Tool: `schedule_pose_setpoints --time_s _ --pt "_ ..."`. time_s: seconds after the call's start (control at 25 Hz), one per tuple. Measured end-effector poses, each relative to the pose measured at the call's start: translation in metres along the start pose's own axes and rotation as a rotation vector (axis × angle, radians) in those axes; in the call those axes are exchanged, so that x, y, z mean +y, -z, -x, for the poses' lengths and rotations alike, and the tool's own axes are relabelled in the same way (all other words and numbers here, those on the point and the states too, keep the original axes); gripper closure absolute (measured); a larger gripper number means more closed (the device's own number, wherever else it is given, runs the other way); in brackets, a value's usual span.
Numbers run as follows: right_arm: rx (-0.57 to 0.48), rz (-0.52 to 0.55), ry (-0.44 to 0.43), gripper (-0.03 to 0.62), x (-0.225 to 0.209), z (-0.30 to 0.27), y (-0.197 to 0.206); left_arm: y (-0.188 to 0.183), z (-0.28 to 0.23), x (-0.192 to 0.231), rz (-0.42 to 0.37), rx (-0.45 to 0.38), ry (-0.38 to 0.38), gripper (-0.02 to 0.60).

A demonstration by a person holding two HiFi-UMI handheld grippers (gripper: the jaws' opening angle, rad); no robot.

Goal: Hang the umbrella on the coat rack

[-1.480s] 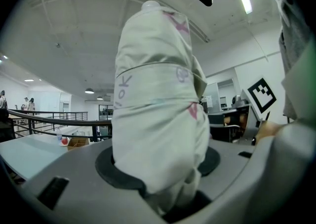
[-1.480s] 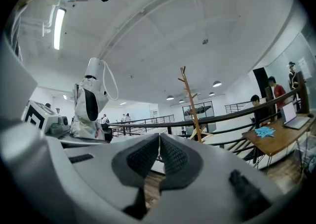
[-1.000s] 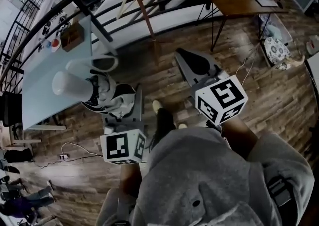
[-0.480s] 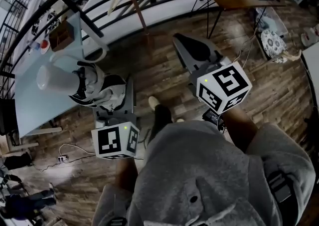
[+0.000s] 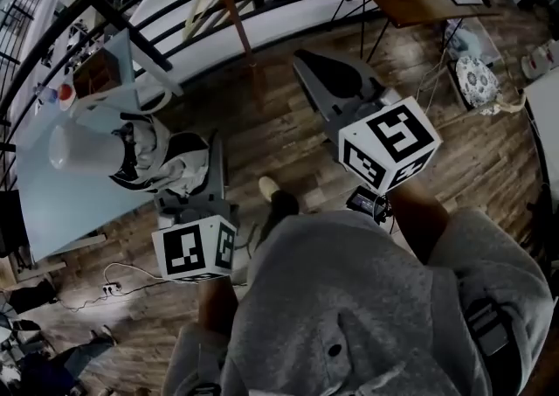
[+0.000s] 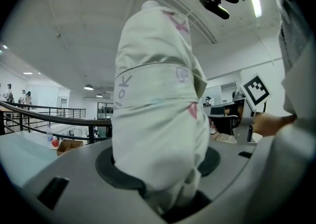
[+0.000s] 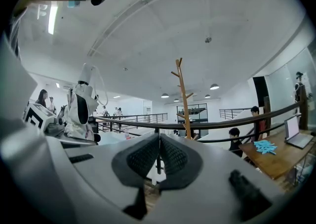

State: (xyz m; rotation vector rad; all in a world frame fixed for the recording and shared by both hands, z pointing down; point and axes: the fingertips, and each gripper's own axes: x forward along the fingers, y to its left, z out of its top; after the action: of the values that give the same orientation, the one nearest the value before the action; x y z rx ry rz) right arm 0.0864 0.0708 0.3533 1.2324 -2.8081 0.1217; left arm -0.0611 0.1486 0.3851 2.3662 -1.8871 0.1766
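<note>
Holding the folded umbrella (image 6: 158, 94) upright, clamped between left claw (image 6: 160, 167) pads; right claw (image 7: 159, 156) pinched together, empty; coat rack (image 7: 183, 99) well ahead of right claw, past railing (image 7: 222, 121); pickup looks done; approach and hanging remain.

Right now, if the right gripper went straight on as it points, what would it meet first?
Probably the black railing: one of its posts shows dead ahead past the shut jaws of the right gripper. The coat rack stands slightly right of that line; depth is unclear.
</note>
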Motion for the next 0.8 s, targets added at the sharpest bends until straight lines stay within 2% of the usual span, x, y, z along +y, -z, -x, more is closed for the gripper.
schedule_pose_setpoints --time_s 0.16,0.24,0.32,0.48,0.8 --pt "-0.003 0.008 0.013 0.569 0.004 -0.010 0.007 0.010 -0.006 0.008 -0.008 0.022 0.020 0.337" --pt "-0.002 0.004 0.022 0.569 0.005 -0.013 0.009 0.010 -0.007 0.010 -0.013 0.008 0.031 0.337" --pt "0.006 0.001 0.030 0.569 0.001 -0.028 0.005 0.001 -0.020 0.020 -0.013 -0.010 0.039 0.337" --pt "0.017 -0.011 0.035 0.569 -0.010 -0.071 -0.011 -0.018 -0.052 0.046 -0.005 0.018 0.047 0.337" --pt "0.005 -0.009 0.044 0.569 -0.006 -0.081 0.001 -0.013 -0.057 0.057 -0.014 -0.038 0.057 0.339"
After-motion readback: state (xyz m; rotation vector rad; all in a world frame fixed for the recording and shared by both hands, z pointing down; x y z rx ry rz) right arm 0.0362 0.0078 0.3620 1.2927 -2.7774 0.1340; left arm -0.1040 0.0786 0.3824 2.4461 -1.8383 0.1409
